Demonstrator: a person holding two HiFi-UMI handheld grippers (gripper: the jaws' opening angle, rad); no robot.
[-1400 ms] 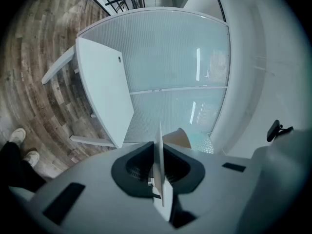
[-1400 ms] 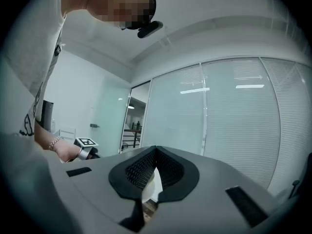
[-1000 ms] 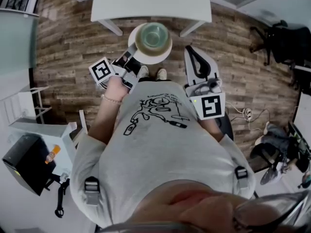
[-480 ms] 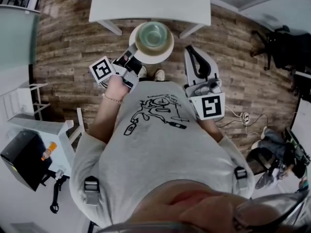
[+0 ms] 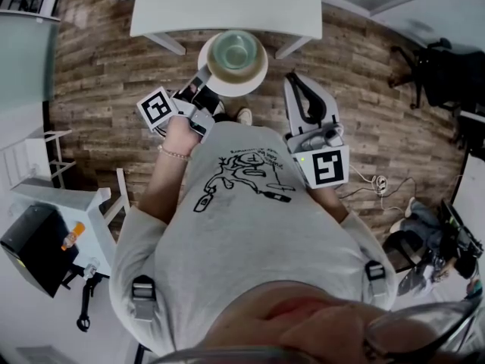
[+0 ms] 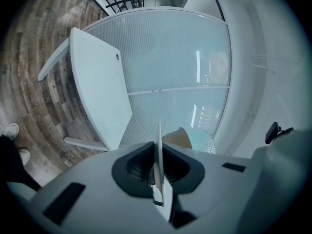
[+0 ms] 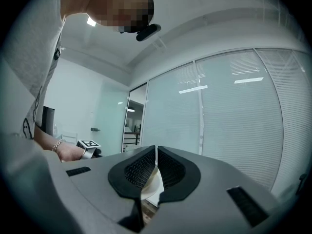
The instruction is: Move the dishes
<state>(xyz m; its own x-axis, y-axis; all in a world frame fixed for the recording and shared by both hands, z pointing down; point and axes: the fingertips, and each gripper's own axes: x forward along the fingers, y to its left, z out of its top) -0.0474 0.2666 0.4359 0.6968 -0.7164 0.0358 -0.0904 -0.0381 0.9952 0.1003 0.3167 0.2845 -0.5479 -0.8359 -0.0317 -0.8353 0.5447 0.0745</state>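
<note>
Presently the left claw (image 5: 203,78) is clenched on the rim of the plate (image 5: 227,91), upper centre of the head view. It carries the bowl (image 5: 233,51) above the floor (image 5: 114,74), just short of the white bench (image 5: 227,6). The right claw (image 5: 301,89) is closed, apart from the plate and apparently empty. Judgement: carry under way; set-down remains. The shirt (image 5: 242,173) print is illegible; the cubes (image 5: 157,108) bear square markers only.

The surface (image 5: 227,6) was cut off by the head view's top edge. The left gripper (image 6: 157,167) hid most of the plate (image 6: 162,194) and bowl (image 6: 204,141) in its own view. A pale sliver (image 7: 152,185) behind the right gripper (image 7: 155,152) could not be identified.
</note>
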